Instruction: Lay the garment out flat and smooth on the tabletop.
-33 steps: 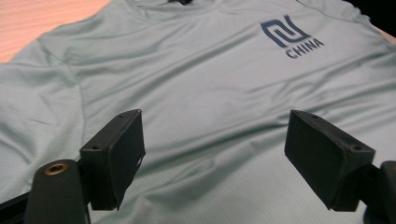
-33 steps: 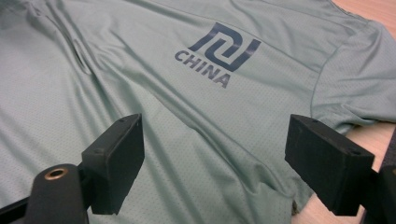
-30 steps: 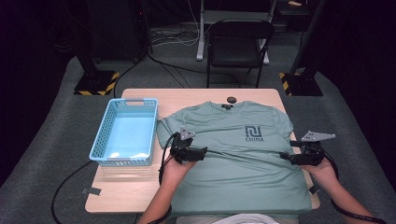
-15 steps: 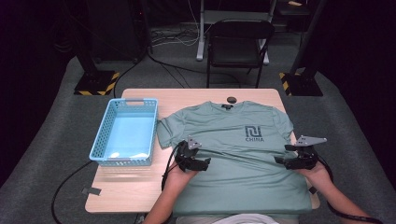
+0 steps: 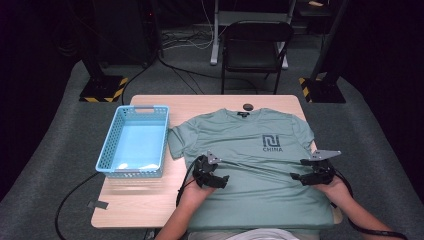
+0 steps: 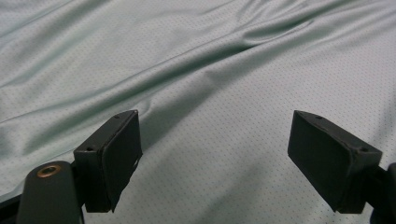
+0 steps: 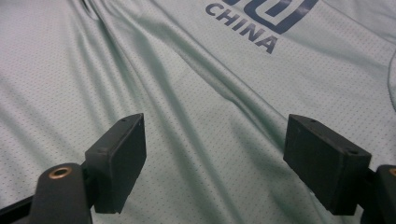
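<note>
We take the pale green short-sleeved mesh T-shirt [image 5: 250,160] as our landmark: it lies spread front-up over the light wooden table [image 5: 145,210], its collar away from us and its hem hanging over the near edge. A dark blue logo with the word CHINA [image 5: 272,143] sits on its chest. We hold our left gripper [image 5: 212,179] over the shirt's lower left part, near its side edge, and in the left gripper view its jaws stand wide apart above rippled cloth, gripping nothing. Our right gripper [image 5: 304,177] hovers over the shirt's lower right part, below the logo, jaws likewise wide and empty. Just left of the shirt's sleeve stands a light blue plastic lattice basket [image 5: 111,150], with nothing inside it. Beyond the collar rests a small dark round object [image 5: 248,106]
</note>
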`<act>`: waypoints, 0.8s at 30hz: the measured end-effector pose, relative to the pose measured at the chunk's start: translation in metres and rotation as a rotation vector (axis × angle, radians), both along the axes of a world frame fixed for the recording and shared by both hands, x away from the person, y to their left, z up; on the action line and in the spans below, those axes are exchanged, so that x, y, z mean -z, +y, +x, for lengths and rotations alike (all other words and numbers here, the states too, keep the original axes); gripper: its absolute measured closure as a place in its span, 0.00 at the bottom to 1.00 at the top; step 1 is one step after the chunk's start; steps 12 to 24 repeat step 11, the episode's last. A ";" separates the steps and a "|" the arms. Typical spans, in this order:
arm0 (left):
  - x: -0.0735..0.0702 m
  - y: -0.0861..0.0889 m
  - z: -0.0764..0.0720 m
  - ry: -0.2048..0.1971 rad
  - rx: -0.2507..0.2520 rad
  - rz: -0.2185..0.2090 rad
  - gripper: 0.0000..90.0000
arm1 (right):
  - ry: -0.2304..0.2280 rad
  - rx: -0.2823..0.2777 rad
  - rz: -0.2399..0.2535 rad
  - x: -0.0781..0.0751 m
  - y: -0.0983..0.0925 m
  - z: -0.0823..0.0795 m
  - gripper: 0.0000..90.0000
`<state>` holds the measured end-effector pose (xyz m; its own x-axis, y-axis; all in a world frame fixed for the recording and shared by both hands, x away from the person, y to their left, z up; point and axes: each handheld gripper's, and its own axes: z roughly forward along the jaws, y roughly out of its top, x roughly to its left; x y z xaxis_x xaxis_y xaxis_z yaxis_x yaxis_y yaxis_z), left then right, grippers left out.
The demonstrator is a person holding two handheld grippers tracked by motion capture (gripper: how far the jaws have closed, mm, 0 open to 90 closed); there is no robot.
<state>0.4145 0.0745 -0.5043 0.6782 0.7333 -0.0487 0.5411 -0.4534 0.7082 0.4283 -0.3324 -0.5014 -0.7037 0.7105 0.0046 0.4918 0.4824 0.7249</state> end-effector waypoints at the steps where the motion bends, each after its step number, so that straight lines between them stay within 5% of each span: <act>1: 0.000 -0.001 0.000 -0.002 0.000 0.003 0.18 | -0.001 -0.002 0.001 0.000 0.001 0.000 0.22; 11: 0.003 -0.009 -0.003 -0.028 0.014 0.055 0.17 | -0.022 -0.029 -0.031 -0.001 0.006 -0.003 0.22; 24: 0.003 -0.009 -0.003 -0.028 0.014 0.055 0.17 | -0.022 -0.029 -0.031 -0.001 0.006 -0.003 0.22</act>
